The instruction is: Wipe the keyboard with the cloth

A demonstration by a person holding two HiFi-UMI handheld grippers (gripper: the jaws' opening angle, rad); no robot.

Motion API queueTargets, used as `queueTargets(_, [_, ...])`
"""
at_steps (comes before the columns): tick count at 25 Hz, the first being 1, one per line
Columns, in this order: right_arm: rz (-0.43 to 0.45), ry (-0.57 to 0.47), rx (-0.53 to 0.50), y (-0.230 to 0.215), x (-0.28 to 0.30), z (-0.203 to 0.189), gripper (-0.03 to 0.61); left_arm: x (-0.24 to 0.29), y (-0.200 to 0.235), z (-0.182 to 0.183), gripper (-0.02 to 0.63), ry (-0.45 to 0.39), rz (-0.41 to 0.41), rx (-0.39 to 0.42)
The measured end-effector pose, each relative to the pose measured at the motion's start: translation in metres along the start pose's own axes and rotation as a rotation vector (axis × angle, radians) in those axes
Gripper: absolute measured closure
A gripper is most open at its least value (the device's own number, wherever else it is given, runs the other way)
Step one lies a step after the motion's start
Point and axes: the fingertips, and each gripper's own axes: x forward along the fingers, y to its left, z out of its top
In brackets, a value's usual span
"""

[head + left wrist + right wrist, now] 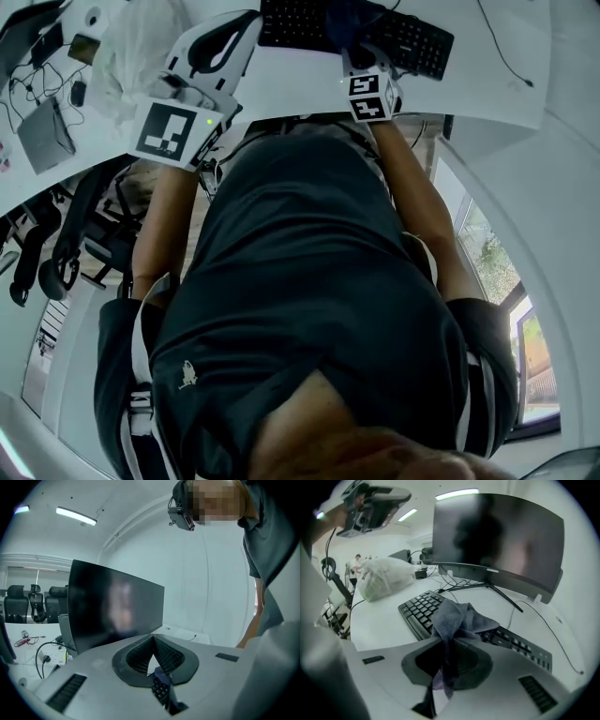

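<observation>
Two grippers were over the white desk (379,625), and they were doing very different things. On the right, the right gripper (450,644) had its jaws pinching the blue-grey cloth (459,616), one fold trailing back between the pads. The rest of the cloth lay bunched on the black keyboard (417,611), over its middle keys, with bare keys showing to the left and right of it. That keyboard sat flat on the desk, just in front of the dark monitor (497,541), whose stand legs (487,587) reached down behind it. Over on the left, the left gripper (152,641) had its jaws pressed together at the tips with nothing between them. It was held high above the desk, left of the keyboard, pointing toward the monitor. Far left on the desk sat a pale plastic bag (384,583), well apart from the keyboard. In the head view, the person's dark shirt (309,281) filled the near half.
</observation>
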Motion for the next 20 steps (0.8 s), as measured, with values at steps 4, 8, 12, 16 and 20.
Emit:
queueTargets(4, [-0.144,0.039,0.115,-0.063,-0.023,-0.030,0.540,-0.008,0.012,-0.001,0.607,-0.003,0.019,-0.007])
queueTargets(8, [-0.231,0.068,0.125,-0.070,-0.023,-0.030,0.543,-0.015,0.023,-0.009,0.607,0.006,0.031,-0.026])
queueTargets(12, [-0.077,-0.006,0.008,0.000,0.009,0.014,0.543,-0.013,0.022,-0.011,0.607,0.014,0.021,-0.035])
queueTargets(16, [0.010,-0.021,-0.035,0.006,0.016,0.022,0.543,-0.012,0.026,-0.003,0.607,0.000,0.021,-0.012])
queueTargets(20, [-0.167,0.030,0.071,-0.066,-0.004,-0.001,0.543,-0.016,0.039,-0.003,0.607,-0.007,0.035,-0.016])
